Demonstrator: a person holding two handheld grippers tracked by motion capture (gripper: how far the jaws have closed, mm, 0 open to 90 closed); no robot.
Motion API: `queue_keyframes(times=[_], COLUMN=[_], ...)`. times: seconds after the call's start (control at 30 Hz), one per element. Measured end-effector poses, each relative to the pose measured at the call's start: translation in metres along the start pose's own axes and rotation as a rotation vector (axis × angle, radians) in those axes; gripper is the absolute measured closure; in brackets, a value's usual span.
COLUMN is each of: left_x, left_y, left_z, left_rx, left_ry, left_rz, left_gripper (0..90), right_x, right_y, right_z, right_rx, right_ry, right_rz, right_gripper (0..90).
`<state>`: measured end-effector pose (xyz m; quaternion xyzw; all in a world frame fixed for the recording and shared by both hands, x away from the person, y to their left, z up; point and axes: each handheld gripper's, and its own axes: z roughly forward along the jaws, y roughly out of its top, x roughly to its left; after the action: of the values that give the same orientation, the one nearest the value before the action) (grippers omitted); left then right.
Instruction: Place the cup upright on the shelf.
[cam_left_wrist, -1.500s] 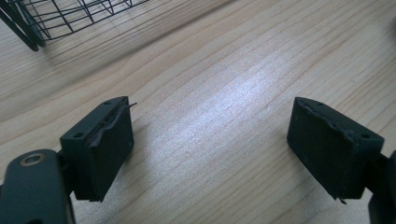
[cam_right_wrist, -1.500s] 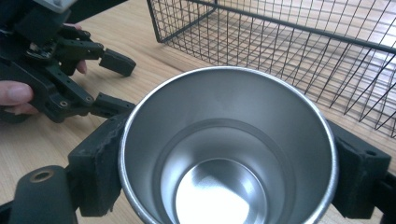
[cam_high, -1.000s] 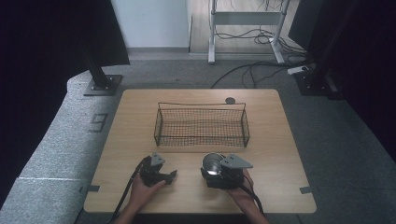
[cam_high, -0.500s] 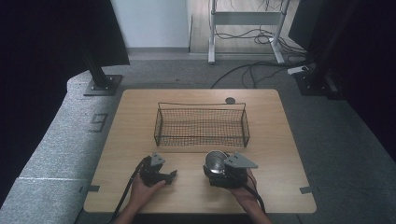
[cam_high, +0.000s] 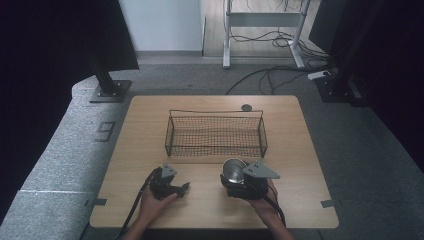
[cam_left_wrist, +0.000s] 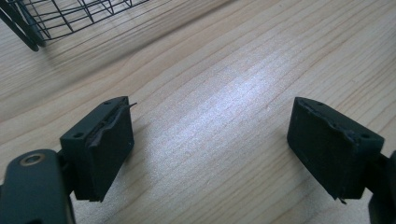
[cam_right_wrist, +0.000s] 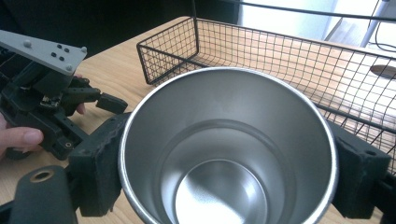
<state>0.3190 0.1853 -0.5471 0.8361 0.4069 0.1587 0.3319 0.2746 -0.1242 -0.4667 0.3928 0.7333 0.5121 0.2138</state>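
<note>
Guessing the steel cup (cam_right_wrist: 226, 149), clamped in the right tongs (cam_high: 243, 181), goes into the wire basket (cam_high: 216, 133): lift clear of the rim first. Left tongs (cam_left_wrist: 210, 154) sit apart, empty.

A steel cup (cam_right_wrist: 226, 149), open mouth seen from above and empty inside, is clamped between the two black jaws of the right claw (cam_right_wrist: 224, 163); a black wire basket (cam_right_wrist: 299, 60) is seen beyond it on the wooden worktop (cam_right_wrist: 112, 70); the left claw (cam_right_wrist: 112, 102), held by a hand (cam_right_wrist: 18, 137), is seen at left.
</note>
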Motion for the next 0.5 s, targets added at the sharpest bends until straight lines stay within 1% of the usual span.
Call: queue_keyframes(times=[0.23,0.5], left_x=[0.0,0.0], left_y=[0.0,0.0], left_z=[0.0,0.0], left_rx=[0.0,-0.001], left_ry=[0.0,0.0], left_rz=[0.0,-0.001], left_gripper=[14.5,14.5], right_x=[-0.001,-0.006], right_y=[0.005,0.017], right_z=[-0.001,-0.001], right_rx=[-0.004,-0.02], right_ry=[-0.004,-0.002], right_rz=[-0.013,-0.011], right_gripper=[14.0,14.0])
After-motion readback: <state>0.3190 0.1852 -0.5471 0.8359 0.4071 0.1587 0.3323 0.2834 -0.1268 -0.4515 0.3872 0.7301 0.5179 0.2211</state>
